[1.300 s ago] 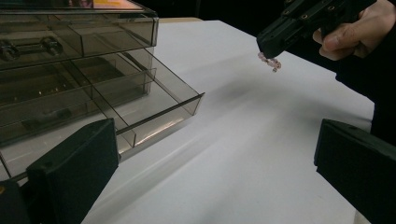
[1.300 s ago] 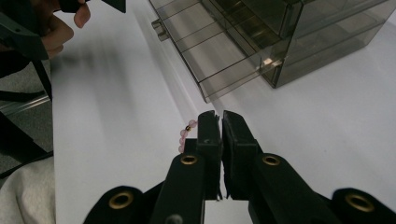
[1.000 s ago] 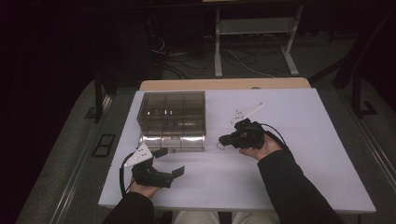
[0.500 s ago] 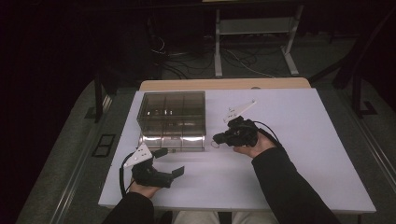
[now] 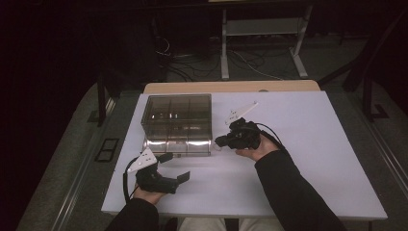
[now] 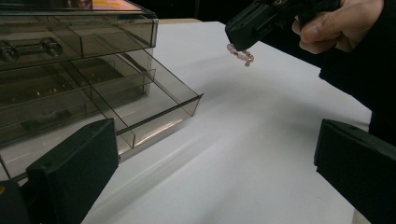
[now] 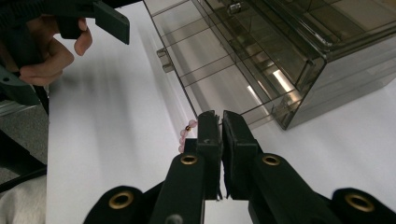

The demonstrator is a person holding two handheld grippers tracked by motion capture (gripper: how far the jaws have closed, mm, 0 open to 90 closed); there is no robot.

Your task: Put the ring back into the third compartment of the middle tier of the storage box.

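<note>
Right gripper view: right gripper (image 7: 220,122) is pinching a pink beaded bracelet (image 7: 184,134), dangling beside its jaws; carrying it steadily over the smoky plastic organiser's open drawer (image 7: 219,74) ahead seems wise.

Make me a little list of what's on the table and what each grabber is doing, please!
Table: white tabletop
Box: smoky clear drawer organizer, its bottom drawer pulled open
Held thing: pink bead bracelet, dangling above the table
Right gripper: jaws shut on the pink bead bracelet, close to the open drawer
Left gripper: jaws wide open, holding nothing, near the table's front edge
Likely next: the bracelet probably goes into the open drawer
</note>
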